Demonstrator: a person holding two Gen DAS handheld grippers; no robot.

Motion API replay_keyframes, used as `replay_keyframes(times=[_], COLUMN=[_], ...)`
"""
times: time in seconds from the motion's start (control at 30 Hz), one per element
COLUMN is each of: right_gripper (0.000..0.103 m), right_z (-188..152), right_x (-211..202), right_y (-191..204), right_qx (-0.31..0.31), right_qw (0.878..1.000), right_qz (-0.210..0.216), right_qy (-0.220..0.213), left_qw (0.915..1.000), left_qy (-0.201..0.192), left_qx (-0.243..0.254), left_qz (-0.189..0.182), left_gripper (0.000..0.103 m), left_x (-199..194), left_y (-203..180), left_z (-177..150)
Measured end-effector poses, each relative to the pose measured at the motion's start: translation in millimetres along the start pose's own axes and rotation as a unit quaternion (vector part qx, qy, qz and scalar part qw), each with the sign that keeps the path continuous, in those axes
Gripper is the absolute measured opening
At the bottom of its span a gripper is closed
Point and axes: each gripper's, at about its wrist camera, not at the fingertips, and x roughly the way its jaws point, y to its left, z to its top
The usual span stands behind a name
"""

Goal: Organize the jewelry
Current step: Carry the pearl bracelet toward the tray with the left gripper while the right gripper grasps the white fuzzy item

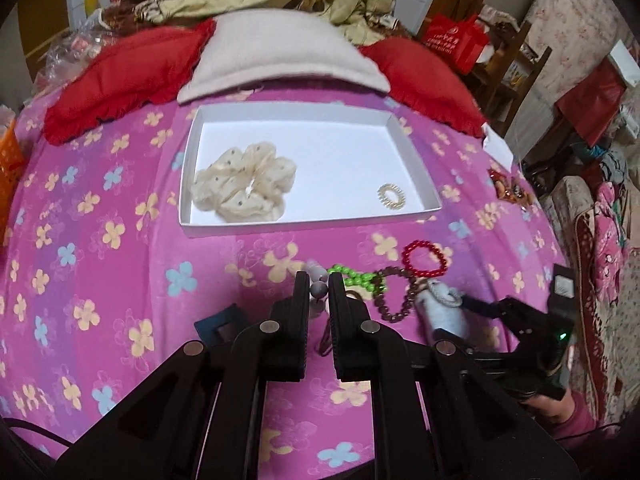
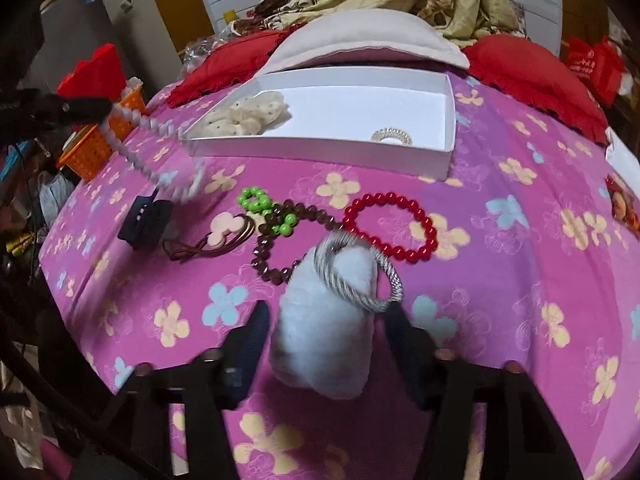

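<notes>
Two pieces are home already: the white box (image 1: pixel 416 152) on the pink flowered bedspread (image 1: pixel 100 280) holds a cream scrunchie (image 1: pixel 244 182), soft and ruffled with tiny dots, and a small clear coil tie (image 1: pixel 390 195), springy like phone cord. The rest is out on the spread, so I'd call this under halfway. The left gripper (image 1: pixel 319 286) is pinched narrow on a pale bead strand (image 2: pixel 152 128), and from the other side you can see those smooth, milky round beads hanging in a loop off its tip, lifted clear of the bed and blurred mid-swing, just short of the box's near corner. The right gripper (image 2: pixel 326 312) stands wide, its fingers either side of a fluffy pale-blue plush piece (image 2: pixel 320 336) with a twisted silvery cord loop (image 2: pixel 352 276) on top; it looks framed for a grab, not yet squeezed. Left to sort: a red bracelet (image 2: pixel 390 226) of glossy round beads, a brown bracelet (image 2: pixel 276 248) of darker faceted ones lying twisted, a bright green bead cluster (image 2: pixel 260 206) tangled against it, a brown elastic tie with a flat pink charm (image 2: pixel 226 226), and a dark hard-plastic claw clip (image 2: pixel 146 220) off to the left.
</notes>
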Motion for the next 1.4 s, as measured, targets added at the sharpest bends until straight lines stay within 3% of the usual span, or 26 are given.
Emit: replay_keyframes(times=[0.1, 0.23, 0.37, 0.47, 0.63, 0.83, 1.07, 1.2, 1.4], right_gripper=[0.045, 0.027, 0.027, 0.027, 0.027, 0.027, 0.027, 0.027, 0.027], right_z=[-7.0, -9.3, -5.0, -2.3, 0.2, -7.6, -9.3, -4.3, 24.8], right_x=[9.6, -1.1, -19.1, -23.7, -19.1, 0.5, 4.2, -7.5, -32.6], right_y=[-6.0, -14.7, -11.2, -4.2, 3.2, 6.2, 18.4, 14.3, -9.6], right_qx=[0.014, 0.040, 0.050, 0.059, 0.086, 0.097, 0.087, 0.073, 0.065], right_qw=[1.000, 0.998, 0.989, 0.976, 0.953, 0.956, 0.946, 0.951, 0.970], right_qz=[0.010, 0.052, 0.137, 0.208, 0.289, 0.273, 0.304, 0.297, 0.234], right_qy=[0.016, -0.011, -0.025, -0.023, -0.004, 0.050, 0.071, 0.052, -0.010], left_qw=[0.9999, 0.9997, 0.9996, 0.9994, 0.9990, 0.9988, 0.9989, 0.9989, 0.9982], left_qy=[-0.012, -0.021, -0.026, -0.032, -0.037, -0.039, -0.033, -0.035, -0.041], left_qx=[0.006, 0.008, 0.011, 0.007, 0.002, 0.000, 0.001, 0.001, 0.009], left_qz=[0.000, 0.002, 0.009, 0.014, 0.025, 0.031, 0.032, 0.031, 0.044], left_gripper=[0.008, 0.008, 0.008, 0.008, 0.008, 0.008, 0.008, 0.008, 0.008], left_x=[-9.9, -17.6, -24.4, -30.0, -33.2, -31.8, -25.1, -22.5, -11.5], left_y=[-7.0, -13.4, -15.3, -13.8, -12.7, -13.8, -17.5, -21.8, -33.5], left_z=[-0.3, -0.6, -0.7, -0.7, 3.1, 7.1, 12.4, 19.0, 39.7])
